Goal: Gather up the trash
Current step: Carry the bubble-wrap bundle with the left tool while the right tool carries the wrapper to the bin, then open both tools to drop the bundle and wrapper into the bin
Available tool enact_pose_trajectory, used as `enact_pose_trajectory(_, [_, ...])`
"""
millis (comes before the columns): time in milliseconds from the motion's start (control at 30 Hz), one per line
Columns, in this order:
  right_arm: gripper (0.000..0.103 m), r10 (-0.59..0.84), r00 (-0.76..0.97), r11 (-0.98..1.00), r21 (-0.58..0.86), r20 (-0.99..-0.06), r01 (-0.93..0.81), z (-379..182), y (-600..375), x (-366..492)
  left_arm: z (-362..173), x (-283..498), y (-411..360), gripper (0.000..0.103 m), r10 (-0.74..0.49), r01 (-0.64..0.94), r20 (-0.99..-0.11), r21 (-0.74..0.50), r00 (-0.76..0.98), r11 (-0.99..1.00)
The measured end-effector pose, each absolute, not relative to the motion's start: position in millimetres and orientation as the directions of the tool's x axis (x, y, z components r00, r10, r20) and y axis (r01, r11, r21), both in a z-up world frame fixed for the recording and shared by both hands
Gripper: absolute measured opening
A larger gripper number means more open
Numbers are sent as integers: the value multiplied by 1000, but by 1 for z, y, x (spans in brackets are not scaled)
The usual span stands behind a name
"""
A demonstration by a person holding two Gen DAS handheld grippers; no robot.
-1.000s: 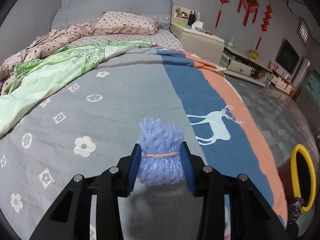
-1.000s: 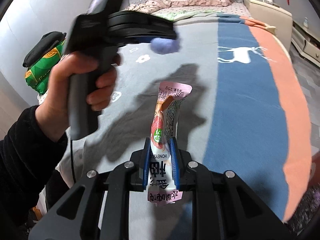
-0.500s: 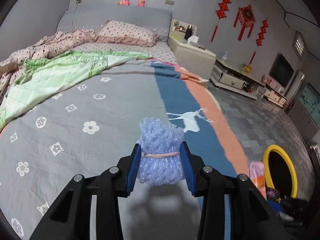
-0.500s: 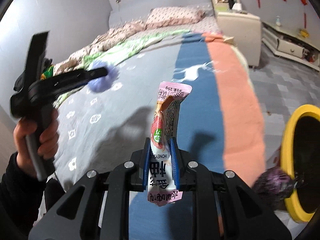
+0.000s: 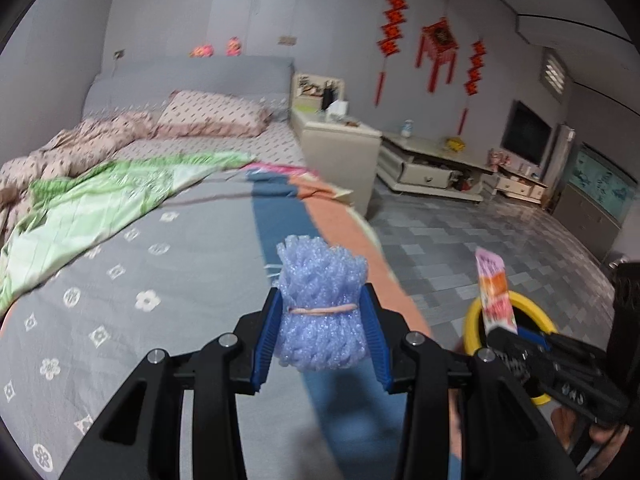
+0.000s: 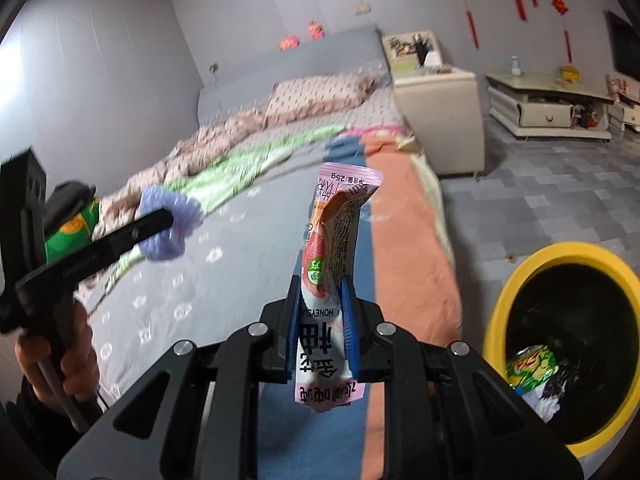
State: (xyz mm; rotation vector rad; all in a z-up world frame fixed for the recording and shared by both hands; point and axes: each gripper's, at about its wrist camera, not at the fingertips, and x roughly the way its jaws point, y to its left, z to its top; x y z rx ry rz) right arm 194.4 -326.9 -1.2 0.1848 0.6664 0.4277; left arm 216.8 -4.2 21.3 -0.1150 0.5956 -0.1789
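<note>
My left gripper [image 5: 320, 332] is shut on a blue bubble-wrap bundle [image 5: 322, 312] tied with a rubber band, held above the bed's right edge. The bundle also shows in the right wrist view [image 6: 170, 226]. My right gripper [image 6: 323, 336] is shut on a pink snack wrapper [image 6: 330, 264], which stands upright between the pads. The wrapper also shows in the left wrist view [image 5: 496, 292]. A yellow-rimmed black trash bin [image 6: 520, 280] stands on the floor to the right of the bed, with trash inside. Its rim shows in the left wrist view [image 5: 470, 320] behind the right gripper.
The bed [image 5: 168, 264] has a grey flowered cover with blue and orange stripes, a green quilt [image 5: 100, 196] and pillows. A beige nightstand [image 5: 340, 152], a low TV cabinet [image 5: 432, 164] and the tiled floor [image 5: 500, 240] lie to the right.
Both grippers have swung right, off the bed toward the floor side. The trash bin has come closer in the right wrist view and the right gripper has entered the left wrist view.
</note>
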Motion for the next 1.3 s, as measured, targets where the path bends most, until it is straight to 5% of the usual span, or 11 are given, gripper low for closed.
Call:
enact_pose_trajectory(600, [19,277,881,952,237,-385,-195,102,-444,181,68,203,-96,38,-338,323,-449,-113,827,940])
enact_pose_trajectory(1067, [19,147,916,962,271,-374,-43,119,-555,174,69,223,-188,38,-446,465,-442,-70,778,882])
enact_pose_trajectory(1300, [19,135,884,956,293,-447,2,85,-593,177,40,246,-227,39,-484,510,-497,-94,720,855])
